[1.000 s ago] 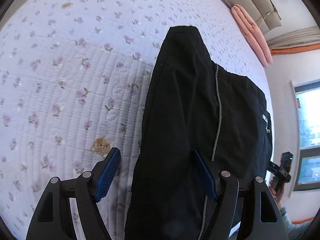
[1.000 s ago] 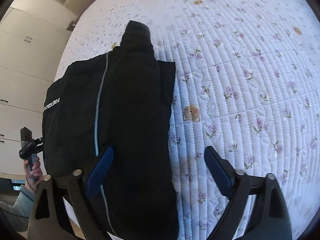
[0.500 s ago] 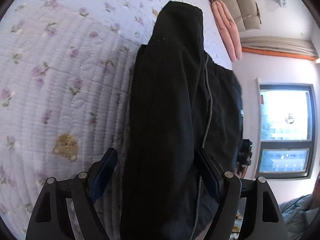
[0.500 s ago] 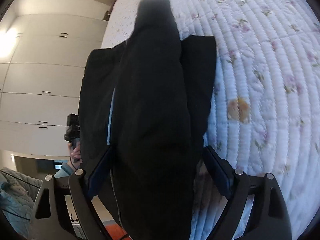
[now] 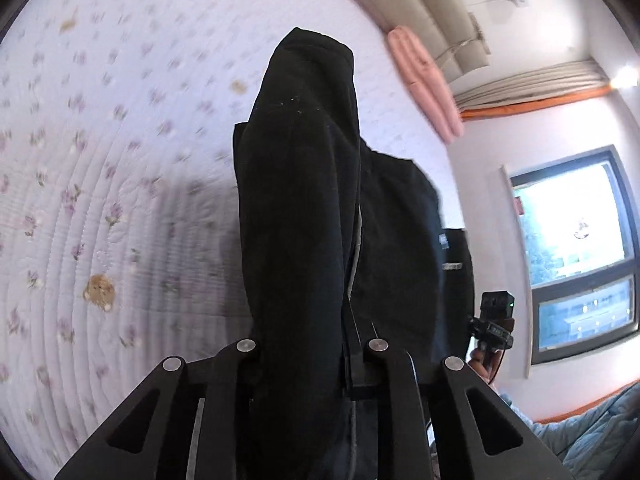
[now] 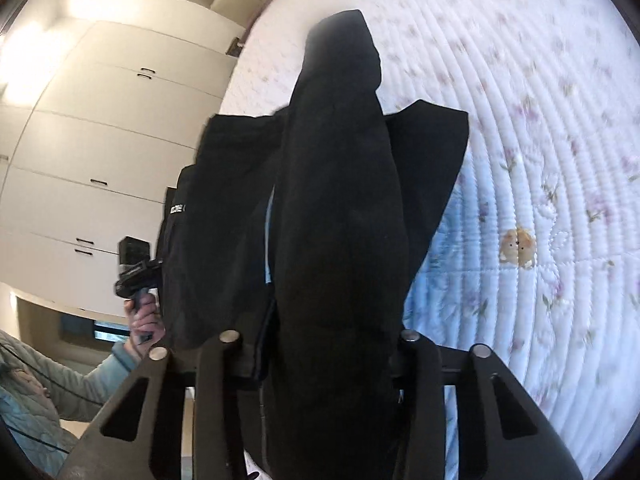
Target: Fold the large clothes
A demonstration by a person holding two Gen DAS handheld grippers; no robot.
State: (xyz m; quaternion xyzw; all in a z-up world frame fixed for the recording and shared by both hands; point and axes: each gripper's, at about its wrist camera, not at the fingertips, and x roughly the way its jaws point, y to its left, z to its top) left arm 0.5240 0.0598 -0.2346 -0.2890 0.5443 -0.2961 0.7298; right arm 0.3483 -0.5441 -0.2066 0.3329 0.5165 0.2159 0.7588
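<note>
A black garment [image 5: 304,200] lies lengthwise on the flowered quilt [image 5: 120,160], with a long sleeve or fold running along its top. My left gripper [image 5: 308,346] has its jaws closing on the garment's near end. The bunched cloth fills the narrow gap and hides the pads. In the right wrist view the same black garment [image 6: 340,200] bulges up between the fingers of my right gripper [image 6: 320,336], whose jaws are also closing and squeeze the fabric. The near end hangs raised off the quilt [image 6: 540,160].
A pink roll [image 5: 424,84] lies at the bed's far edge under a wall, near a window [image 5: 576,252]. White wardrobe doors [image 6: 100,140] stand left. A hand in a pale blue sleeve holds a black handle [image 5: 494,320] [image 6: 134,268] beside the garment.
Both pairs of jaws went from wide apart to pinched on the black fabric. The garment's near end has come up off the quilt, and both views show more of the room.
</note>
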